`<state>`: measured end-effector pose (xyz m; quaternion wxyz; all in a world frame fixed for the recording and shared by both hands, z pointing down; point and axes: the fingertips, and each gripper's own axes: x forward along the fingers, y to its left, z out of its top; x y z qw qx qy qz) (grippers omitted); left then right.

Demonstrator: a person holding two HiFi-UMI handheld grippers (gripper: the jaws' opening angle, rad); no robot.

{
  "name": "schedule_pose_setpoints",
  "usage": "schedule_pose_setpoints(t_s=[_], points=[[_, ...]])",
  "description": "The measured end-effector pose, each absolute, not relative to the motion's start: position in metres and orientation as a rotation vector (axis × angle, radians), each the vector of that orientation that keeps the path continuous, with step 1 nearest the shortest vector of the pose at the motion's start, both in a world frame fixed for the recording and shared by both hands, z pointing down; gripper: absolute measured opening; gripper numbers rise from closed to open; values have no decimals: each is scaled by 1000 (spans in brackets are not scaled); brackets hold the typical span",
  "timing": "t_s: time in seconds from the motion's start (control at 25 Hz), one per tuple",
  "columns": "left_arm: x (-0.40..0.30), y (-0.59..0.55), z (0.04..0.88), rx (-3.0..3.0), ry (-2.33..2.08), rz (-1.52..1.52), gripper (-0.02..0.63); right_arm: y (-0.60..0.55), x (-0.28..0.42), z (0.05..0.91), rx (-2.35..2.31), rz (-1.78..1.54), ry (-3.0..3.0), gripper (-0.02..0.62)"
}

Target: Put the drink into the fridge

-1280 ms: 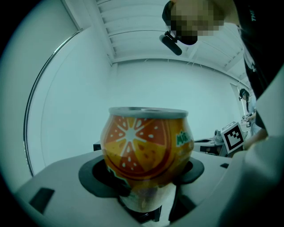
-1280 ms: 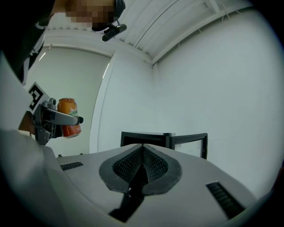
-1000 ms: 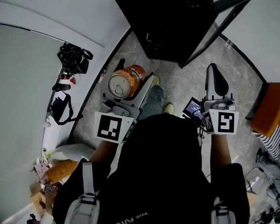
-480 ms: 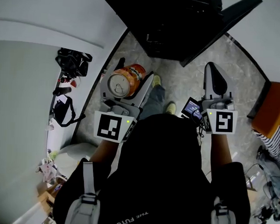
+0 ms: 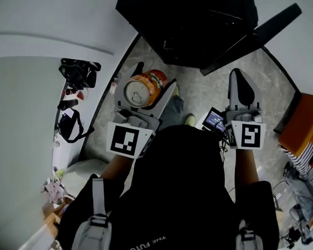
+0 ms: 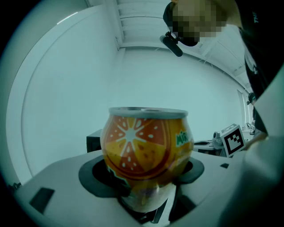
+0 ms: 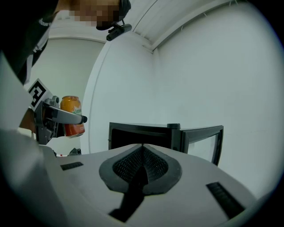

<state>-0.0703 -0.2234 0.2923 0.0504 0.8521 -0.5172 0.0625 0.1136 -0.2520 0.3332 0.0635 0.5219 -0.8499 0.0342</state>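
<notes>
Head view: the can [image 5: 142,90], clamped by the left gripper [image 5: 150,81], has been carried nearer the open fridge [image 5: 201,26]; the right gripper [image 5: 241,79] is held closed, empty.

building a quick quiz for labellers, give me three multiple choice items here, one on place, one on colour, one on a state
1. Where is the can? A on the floor B between the fingers of the left gripper C on a shelf
2. What colour is the can? A blue B green C orange
3. How is the fridge door? A open B shut C missing
1 B, its fingers clamp the can; 2 C, orange fruit print; 3 A, it stands swung out from the black fridge.
</notes>
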Motion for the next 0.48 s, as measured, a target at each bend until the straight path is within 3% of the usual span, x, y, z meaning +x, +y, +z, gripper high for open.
schedule_pose_setpoints(t_s=[0.48], points=[[-87,-263,286,2645,-1530,151,344,-282,102,333,1607,106,-2511,17]])
